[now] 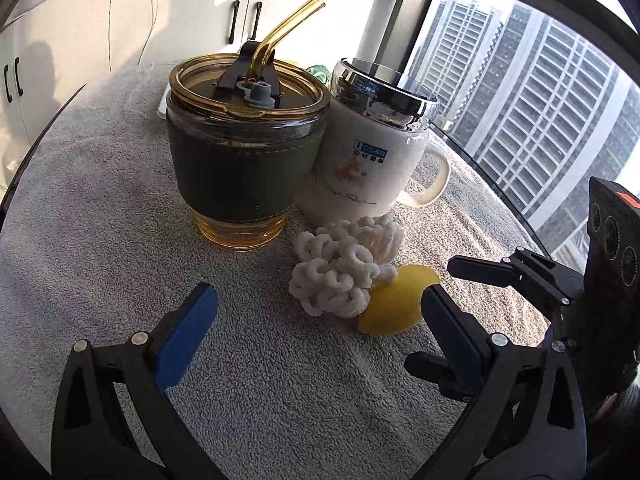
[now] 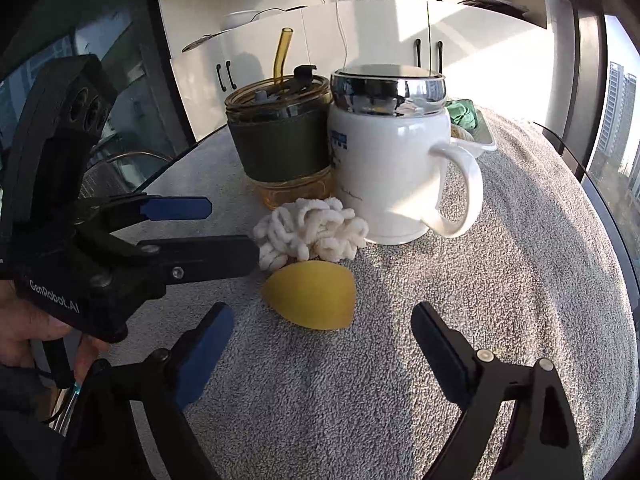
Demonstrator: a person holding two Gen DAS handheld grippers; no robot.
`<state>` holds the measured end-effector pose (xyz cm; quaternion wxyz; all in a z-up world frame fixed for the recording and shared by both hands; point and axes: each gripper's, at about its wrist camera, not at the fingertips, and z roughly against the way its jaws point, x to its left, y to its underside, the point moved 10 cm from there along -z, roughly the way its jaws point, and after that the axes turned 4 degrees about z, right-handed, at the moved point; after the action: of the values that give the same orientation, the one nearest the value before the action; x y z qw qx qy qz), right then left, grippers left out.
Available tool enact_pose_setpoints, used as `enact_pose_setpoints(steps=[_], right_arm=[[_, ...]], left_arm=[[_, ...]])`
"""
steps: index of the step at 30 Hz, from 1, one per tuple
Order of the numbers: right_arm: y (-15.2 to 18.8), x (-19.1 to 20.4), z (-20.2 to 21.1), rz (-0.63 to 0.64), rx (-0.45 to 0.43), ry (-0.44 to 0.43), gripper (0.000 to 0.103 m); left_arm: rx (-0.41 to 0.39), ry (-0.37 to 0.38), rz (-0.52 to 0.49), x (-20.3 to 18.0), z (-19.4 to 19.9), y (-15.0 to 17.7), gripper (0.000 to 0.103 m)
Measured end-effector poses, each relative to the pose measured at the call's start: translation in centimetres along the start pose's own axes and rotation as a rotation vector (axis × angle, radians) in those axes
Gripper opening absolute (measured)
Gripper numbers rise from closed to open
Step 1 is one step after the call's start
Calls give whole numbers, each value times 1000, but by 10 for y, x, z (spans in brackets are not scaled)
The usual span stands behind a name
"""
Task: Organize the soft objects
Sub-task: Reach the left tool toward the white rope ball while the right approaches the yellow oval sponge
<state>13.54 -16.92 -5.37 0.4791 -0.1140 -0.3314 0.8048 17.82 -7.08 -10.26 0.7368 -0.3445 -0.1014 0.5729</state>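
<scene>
A white loopy soft bundle (image 1: 344,268) lies on the grey towel (image 1: 100,200), touching a yellow lemon-shaped sponge (image 1: 392,304). My left gripper (image 1: 318,290) is open just short of the bundle, its right finger in front of the sponge's edge. In the right wrist view the sponge (image 2: 312,294) sits just ahead of my open right gripper (image 2: 322,312), between the lines of its fingers and untouched. The bundle (image 2: 312,232) lies behind the sponge. The left gripper (image 2: 228,232) comes in from the left, its lower finger almost at the bundle.
An amber glass tumbler (image 1: 244,152) with a dark sleeve and straw stands beside a white lidded mug (image 1: 372,160), right behind the soft things. Behind them is a white tray (image 2: 488,136) holding a green item (image 2: 464,114). A hand (image 2: 32,332) holds the left gripper. Windows border the table.
</scene>
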Motion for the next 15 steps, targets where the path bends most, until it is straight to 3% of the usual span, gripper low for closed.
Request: enact_pose_setpoints(steps=[8, 12, 15], right_arm=[[-4, 11, -17, 23, 18, -2, 75], [-2, 9, -26, 7, 40, 5, 56], [-3, 11, -30, -4, 47, -4, 48]], left_arm=[[63, -62, 26, 7, -19, -8, 103], [57, -96, 19, 7, -20, -16, 103], [56, -124, -1, 3, -22, -18, 103]])
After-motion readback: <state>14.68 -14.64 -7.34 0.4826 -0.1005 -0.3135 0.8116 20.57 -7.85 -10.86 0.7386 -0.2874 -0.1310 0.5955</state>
